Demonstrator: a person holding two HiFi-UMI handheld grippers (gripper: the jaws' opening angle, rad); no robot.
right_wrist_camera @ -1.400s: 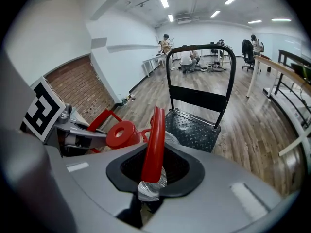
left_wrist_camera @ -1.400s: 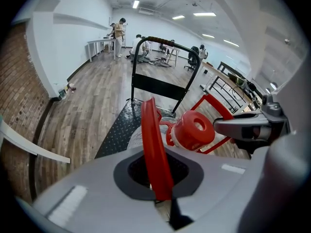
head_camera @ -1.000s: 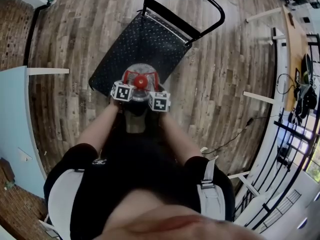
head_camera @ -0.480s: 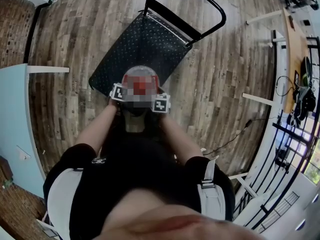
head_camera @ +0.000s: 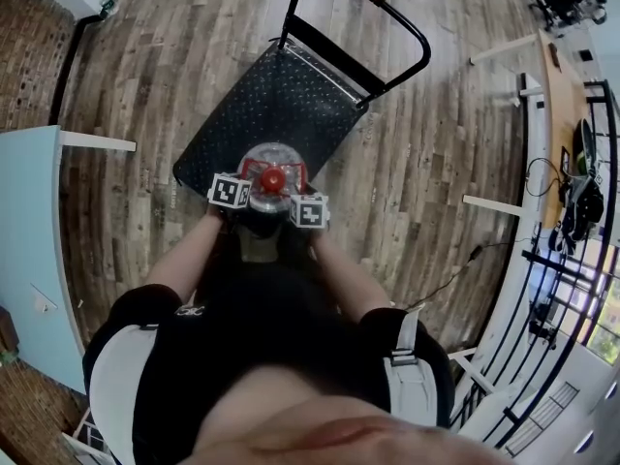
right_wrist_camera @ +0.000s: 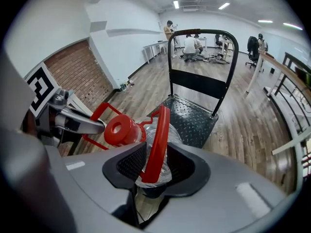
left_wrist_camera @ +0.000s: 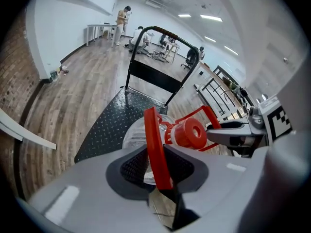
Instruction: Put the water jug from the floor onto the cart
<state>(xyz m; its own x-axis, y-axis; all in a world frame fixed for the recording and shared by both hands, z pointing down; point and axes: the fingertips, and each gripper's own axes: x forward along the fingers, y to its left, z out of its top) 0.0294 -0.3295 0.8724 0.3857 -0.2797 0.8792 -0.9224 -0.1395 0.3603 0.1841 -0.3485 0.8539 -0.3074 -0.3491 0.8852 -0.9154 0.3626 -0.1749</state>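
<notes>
One clear water jug (head_camera: 276,158) with a red cap (head_camera: 272,180) is over the near end of the cart's (head_camera: 281,105) black deck, though whether it rests there cannot be told; the left gripper's (left_wrist_camera: 158,165) jaws are clamped on one red handle loop (left_wrist_camera: 152,135), while the right gripper's (right_wrist_camera: 153,168) jaws, just opened wider, stand apart around the other loop (right_wrist_camera: 160,130)

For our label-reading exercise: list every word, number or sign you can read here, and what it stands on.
No readable text.
Left marker cube, right marker cube: black-and-white patterns, no letters.
White mark on the black top: too small to read.
Water jug: no print shows.
</notes>
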